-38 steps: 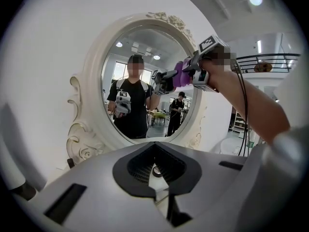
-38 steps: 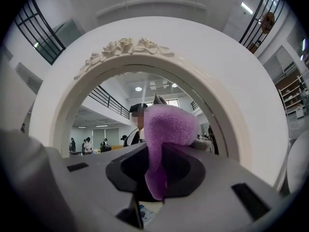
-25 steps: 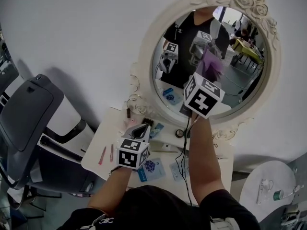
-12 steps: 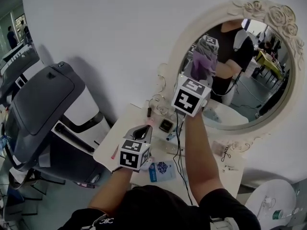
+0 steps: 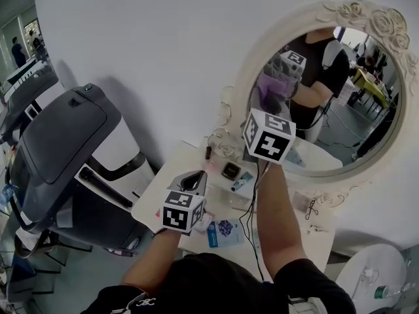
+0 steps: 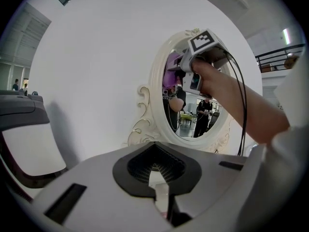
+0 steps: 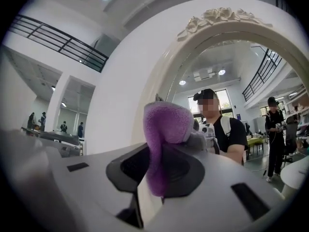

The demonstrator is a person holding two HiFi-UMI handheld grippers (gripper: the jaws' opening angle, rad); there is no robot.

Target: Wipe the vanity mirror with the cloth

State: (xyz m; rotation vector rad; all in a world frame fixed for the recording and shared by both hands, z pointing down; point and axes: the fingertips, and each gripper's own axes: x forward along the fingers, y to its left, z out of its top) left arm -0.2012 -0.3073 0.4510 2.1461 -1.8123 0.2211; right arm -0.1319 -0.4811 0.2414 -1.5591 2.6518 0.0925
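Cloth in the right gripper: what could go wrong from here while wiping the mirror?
Only a fold of the purple cloth is pinched in the right gripper, so it might slip out during rubbing. The hard jaws sit close behind it and could scrape the mirror. The cable hangs over small items on the table and might drag them.

The vanity mirror (image 5: 347, 129) hangs on the wall behind the surface (image 5: 163, 201), its lower rim just above the back edge. The right gripper (image 7: 161, 168) is raised before the mirror's left part, with the cloth (image 7: 166, 124) between its fingers (image 7: 146, 197), up by the glass. The left gripper (image 5: 192, 178) is lower and nearer, over the surface's front left. Small items (image 5: 222, 231) lie scattered on the surface. A bulky chair (image 5: 59, 142) stands to the left, and a round side table (image 5: 366, 273) to the right front.
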